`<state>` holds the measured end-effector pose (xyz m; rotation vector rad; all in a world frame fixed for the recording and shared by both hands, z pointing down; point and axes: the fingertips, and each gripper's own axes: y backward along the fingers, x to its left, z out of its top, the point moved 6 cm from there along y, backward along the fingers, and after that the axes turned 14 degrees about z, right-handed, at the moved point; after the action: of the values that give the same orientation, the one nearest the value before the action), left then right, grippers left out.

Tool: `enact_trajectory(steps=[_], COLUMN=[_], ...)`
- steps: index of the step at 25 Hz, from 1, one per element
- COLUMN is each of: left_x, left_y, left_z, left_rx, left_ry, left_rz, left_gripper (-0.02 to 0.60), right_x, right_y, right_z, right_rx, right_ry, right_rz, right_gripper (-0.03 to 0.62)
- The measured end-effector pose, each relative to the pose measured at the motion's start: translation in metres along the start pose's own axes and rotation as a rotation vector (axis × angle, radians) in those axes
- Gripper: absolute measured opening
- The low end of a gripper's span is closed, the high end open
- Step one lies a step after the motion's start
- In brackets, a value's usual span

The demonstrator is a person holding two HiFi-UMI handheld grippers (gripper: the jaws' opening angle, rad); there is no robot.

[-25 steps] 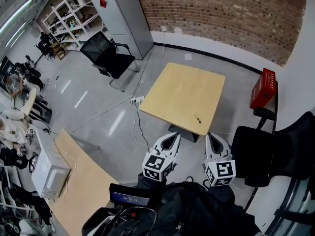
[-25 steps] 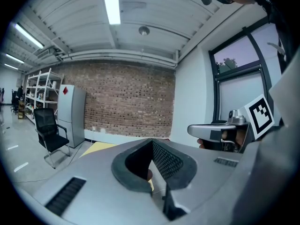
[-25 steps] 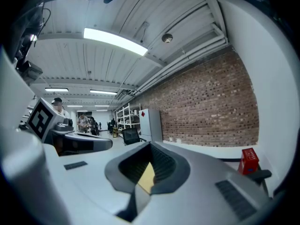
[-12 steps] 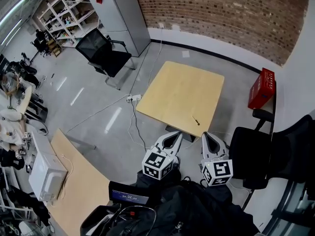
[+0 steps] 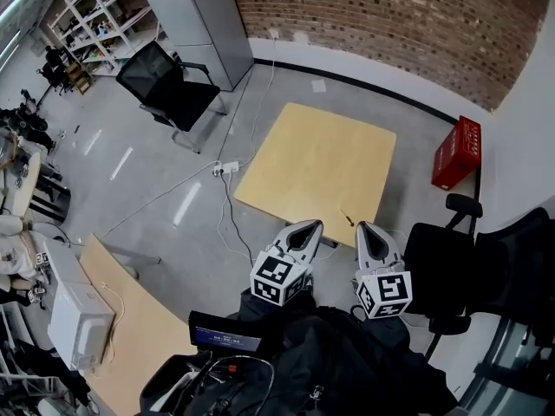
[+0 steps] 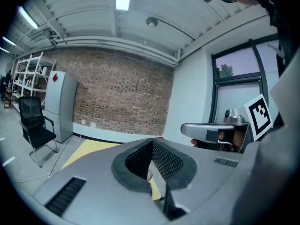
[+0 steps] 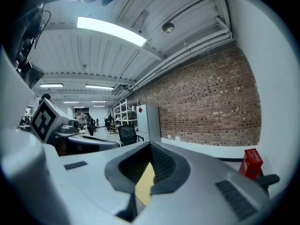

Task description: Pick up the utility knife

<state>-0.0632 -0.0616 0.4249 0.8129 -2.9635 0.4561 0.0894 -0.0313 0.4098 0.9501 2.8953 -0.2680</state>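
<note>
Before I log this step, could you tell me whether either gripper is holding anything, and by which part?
Nothing is held: left gripper and right gripper are empty; the utility knife lies on the table.

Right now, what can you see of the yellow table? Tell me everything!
The table has a square top with rounded corners. It is pale yellow like light wood, and looks smooth and flat. It stands level on the grey floor, in front of the brick wall. Its legs are hidden under the top. A small, thin, dark utility knife lies on it near the edge closest to the person. A red crate stands apart on the floor to its right.
</note>
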Motion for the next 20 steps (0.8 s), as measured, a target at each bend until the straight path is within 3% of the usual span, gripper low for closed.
enact_trajectory(steps=[14,20], left_x=[0.068,0.077], left_y=[-0.056,-0.075], left_z=[-0.007,-0.010], left_rx=[0.076,0.100], left_ry=[0.053,0.058], left_rz=[-0.036,-0.071], left_gripper=[0.000,0.000], right_x=[-0.018,-0.024], right_y=[-0.078,-0.090], right_z=[-0.009,-0.018], right_rx=[0.082,0.118], right_ry=[-0.036,-0.057], right_rz=[-0.038,-0.070], right_gripper=[0.005,0.005])
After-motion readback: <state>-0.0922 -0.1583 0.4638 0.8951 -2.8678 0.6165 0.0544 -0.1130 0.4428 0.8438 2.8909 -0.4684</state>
